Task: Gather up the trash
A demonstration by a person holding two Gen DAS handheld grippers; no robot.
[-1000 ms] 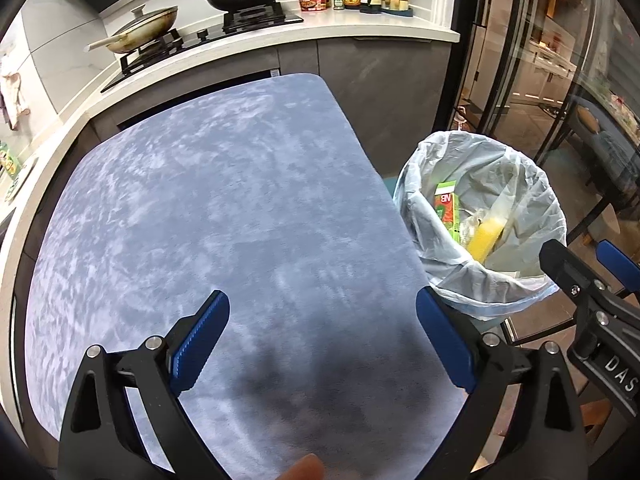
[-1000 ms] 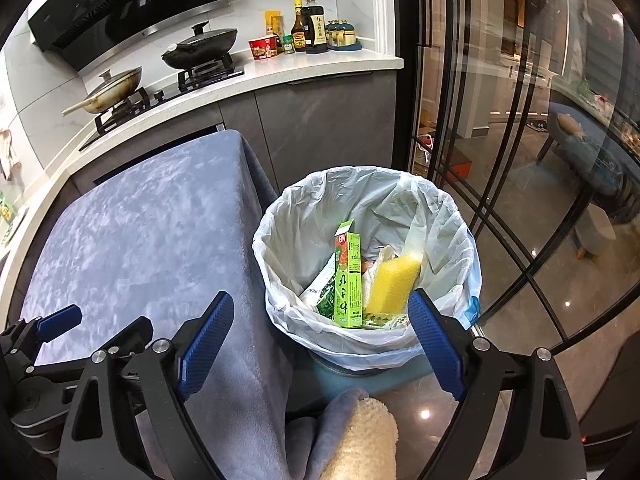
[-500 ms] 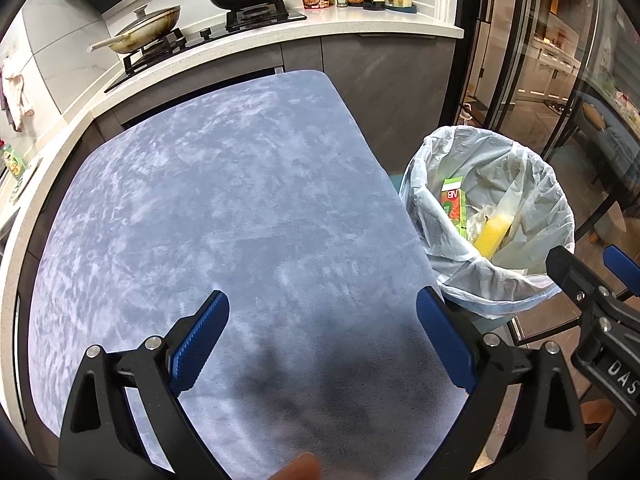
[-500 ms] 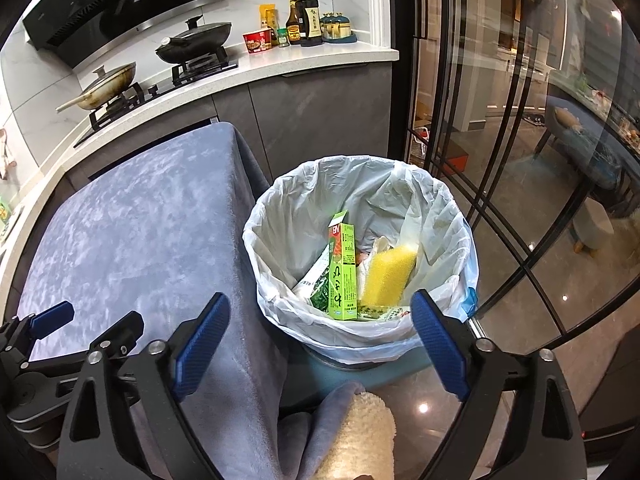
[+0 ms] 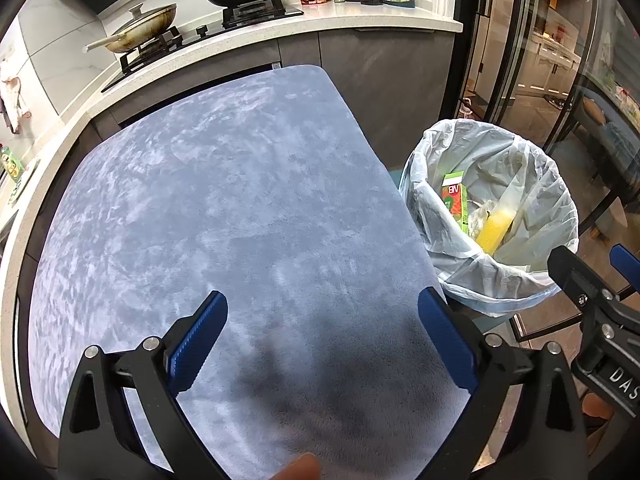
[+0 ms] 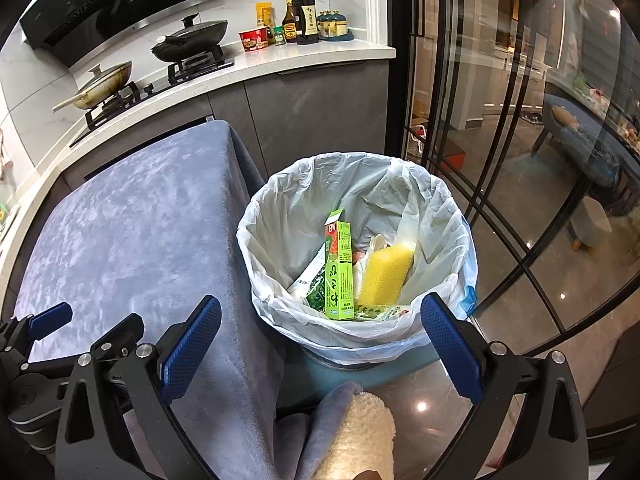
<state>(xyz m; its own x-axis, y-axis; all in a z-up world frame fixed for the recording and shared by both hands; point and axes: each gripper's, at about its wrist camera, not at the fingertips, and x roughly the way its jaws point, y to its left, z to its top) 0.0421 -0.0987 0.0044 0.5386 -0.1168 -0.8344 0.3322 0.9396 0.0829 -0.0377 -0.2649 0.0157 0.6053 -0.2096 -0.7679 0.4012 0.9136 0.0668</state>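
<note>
Widened since a moment ago, right claw point(image 6: 320, 332) gaping empty above bin point(image 6: 460, 276) beside counter point(image 5: 224, 208) edge, sponge point(image 6: 386, 276) and carton point(image 6: 340, 276) dropped inside; left claw point(image 5: 322, 332) open, empty.

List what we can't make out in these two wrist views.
- Bin bottom, right wrist view: hidden under the green box, yellow sponge and wrappers.
- Bin contents, left wrist view: mostly hidden by the liner's near wall.
- Bottles on the counter, both views: labels too small to read.
- Right gripper, left wrist view: cut off by the frame edge.
</note>
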